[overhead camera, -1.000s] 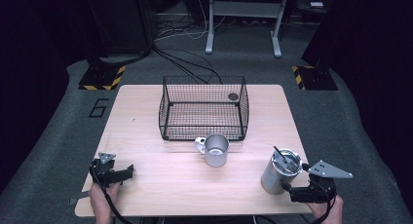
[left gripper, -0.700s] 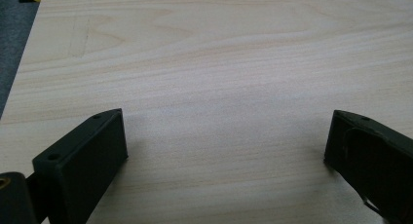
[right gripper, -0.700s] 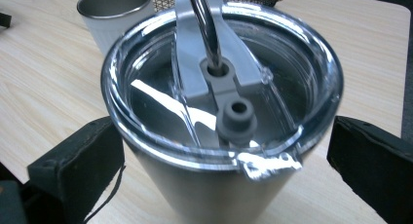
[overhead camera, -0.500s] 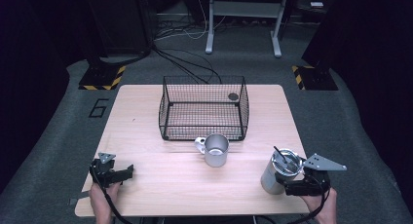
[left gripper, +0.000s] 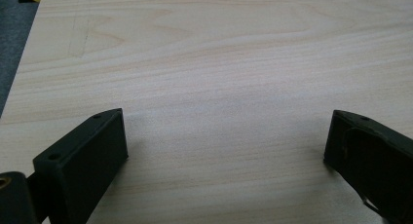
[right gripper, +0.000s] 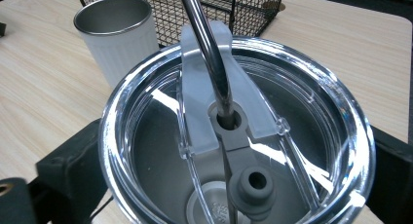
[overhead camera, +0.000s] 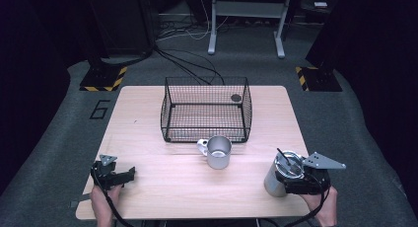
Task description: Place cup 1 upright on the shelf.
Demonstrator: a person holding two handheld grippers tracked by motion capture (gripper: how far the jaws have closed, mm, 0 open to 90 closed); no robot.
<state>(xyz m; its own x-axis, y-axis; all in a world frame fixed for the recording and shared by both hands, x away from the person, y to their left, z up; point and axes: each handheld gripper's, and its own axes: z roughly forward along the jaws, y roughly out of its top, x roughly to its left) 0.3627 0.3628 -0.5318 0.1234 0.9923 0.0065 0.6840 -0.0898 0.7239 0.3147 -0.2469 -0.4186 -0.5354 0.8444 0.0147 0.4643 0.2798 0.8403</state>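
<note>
Nearest the person, at the front right of the tabletop (overhead camera: pixel 162 187), the right claw (overhead camera: pixel 296 180) sits at a steel tumbler (overhead camera: pixel 282 175). In the right gripper view the two black jaws stand one on each side of the tumbler (right gripper: pixel 234 151), just under its rim; whether they press on the wall cannot be told. The tumbler stands upright near the front right corner. It carries a clear lid (right gripper: pixel 311 112) with a grey slider, and a metal straw (right gripper: pixel 207 48) rises through the lid's hole, leaning away from the person.

At the front left, the left claw (overhead camera: pixel 121 175) is held low over bare wood, well apart from the tumbler. In the left gripper view its jaws are spread wide, with only the tabletop (left gripper: pixel 219 78) between them.

Farther in, about mid-tabletop, a metal mug (overhead camera: pixel 218 151) stands upright and empty, its handle turned to the left. It is apart from the tumbler and just in front of the wire basket (overhead camera: pixel 170 113).

The basket, black mesh and open-topped, occupies the far centre. A small dark round object (overhead camera: pixel 236 97) lies in its far right corner; its nature cannot be determined.
</note>
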